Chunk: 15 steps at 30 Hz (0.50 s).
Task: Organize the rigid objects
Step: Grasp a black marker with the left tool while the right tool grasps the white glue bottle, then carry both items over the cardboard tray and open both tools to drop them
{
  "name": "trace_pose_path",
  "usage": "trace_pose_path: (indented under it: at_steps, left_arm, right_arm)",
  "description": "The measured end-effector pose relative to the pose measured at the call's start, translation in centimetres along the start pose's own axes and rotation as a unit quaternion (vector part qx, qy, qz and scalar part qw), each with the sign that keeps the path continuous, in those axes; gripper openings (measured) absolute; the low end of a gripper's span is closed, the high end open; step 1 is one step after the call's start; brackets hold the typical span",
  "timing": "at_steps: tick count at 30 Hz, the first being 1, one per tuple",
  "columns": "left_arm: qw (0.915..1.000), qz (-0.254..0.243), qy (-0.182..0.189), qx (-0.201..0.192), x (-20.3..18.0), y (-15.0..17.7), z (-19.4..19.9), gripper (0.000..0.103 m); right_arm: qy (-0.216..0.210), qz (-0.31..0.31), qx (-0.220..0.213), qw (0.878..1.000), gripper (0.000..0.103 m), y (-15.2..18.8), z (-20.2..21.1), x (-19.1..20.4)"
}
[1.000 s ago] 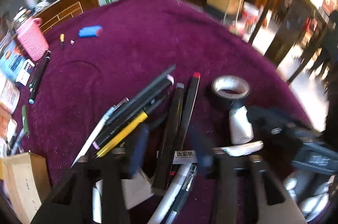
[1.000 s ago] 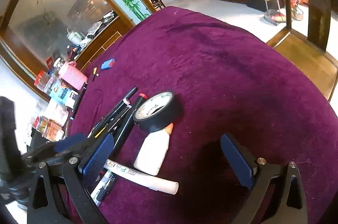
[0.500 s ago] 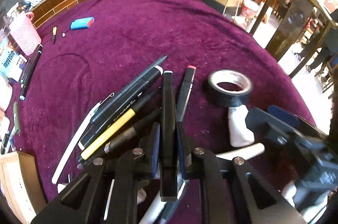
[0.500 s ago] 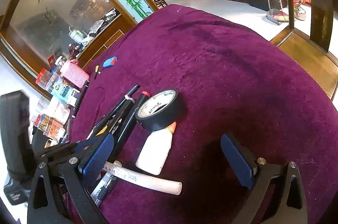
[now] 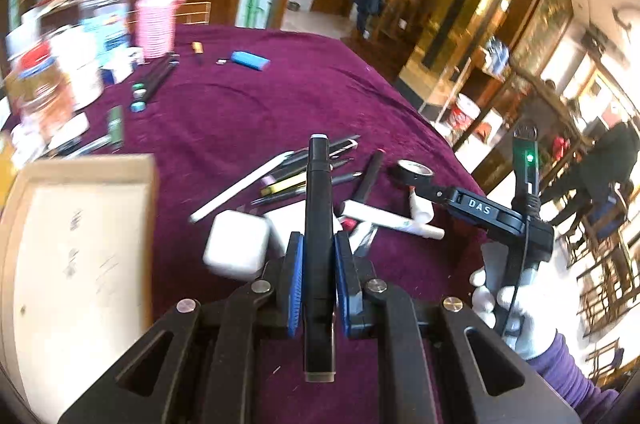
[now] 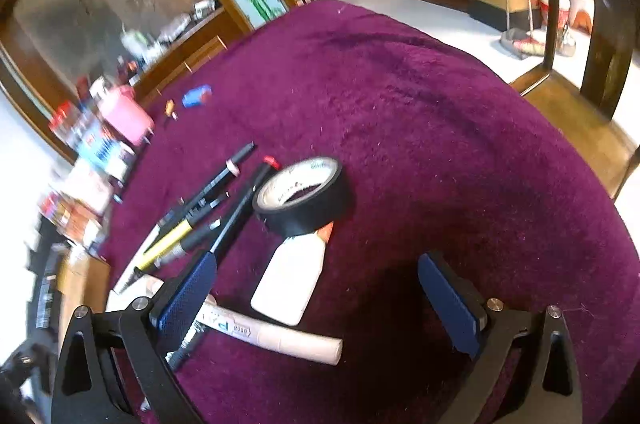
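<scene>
Black marker [image 5: 318,224] with a pale tip sits clamped between the blue pads [image 5: 295,284], pointing straight ahead. Black tape roll [image 6: 304,198] and white glue bottle [image 6: 289,274] lie between the other fingers [image 6: 184,298], nearer the left one.

Purple-clothed table [image 6: 420,112]; on it tape roll [image 6: 304,196], glue bottle [image 6: 288,276], pens [image 6: 188,228].

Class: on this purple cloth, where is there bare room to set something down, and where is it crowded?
Bare cloth stretches beyond and right of the black tape roll, out to the table's edge, and between the pen pile and the blue eraser. Crowded: the pile with the glue bottle, and the far left edge by the pink basket.
</scene>
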<state>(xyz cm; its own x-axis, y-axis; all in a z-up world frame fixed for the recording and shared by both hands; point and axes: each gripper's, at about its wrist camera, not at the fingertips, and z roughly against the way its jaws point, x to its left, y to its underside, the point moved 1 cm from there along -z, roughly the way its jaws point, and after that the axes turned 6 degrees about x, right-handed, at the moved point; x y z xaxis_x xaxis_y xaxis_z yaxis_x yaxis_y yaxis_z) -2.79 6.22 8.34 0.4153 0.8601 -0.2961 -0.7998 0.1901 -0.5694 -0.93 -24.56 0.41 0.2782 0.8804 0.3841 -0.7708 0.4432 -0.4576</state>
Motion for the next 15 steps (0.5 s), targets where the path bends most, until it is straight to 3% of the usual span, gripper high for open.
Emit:
trace_pose_path:
  at_steps: [3,4,7,12,15]
  left_arm:
    - [0.9998,0.019,-0.005,-0.009,2.1,1.2,1.4,0.014]
    - [0.9996,0.027,-0.005,-0.012,2.8,1.4,1.8,0.014]
    - [0.9984,0.051,-0.007,-0.022,5.1,2.1,3.2,0.014]
    - [0.9965,0.072,-0.022,-0.038,8.8,3.0,5.4,0.014]
    - [0.9944,0.095,-0.031,-0.034,11.4,2.9,5.4,0.014]
  right_arm:
    - [0.043,0.043,0.017,0.998,0.081,-0.1,-0.7,2.1]
    - [0.055,0.057,0.023,0.997,0.065,-0.1,-1.1,2.6]
    - [0.091,0.085,0.032,0.992,0.032,-0.1,-1.9,3.6]
    - [0.066,0.082,0.039,0.994,0.030,0.3,-0.2,3.4]
    - [0.030,0.084,0.038,0.995,0.029,0.8,1.4,4.6]
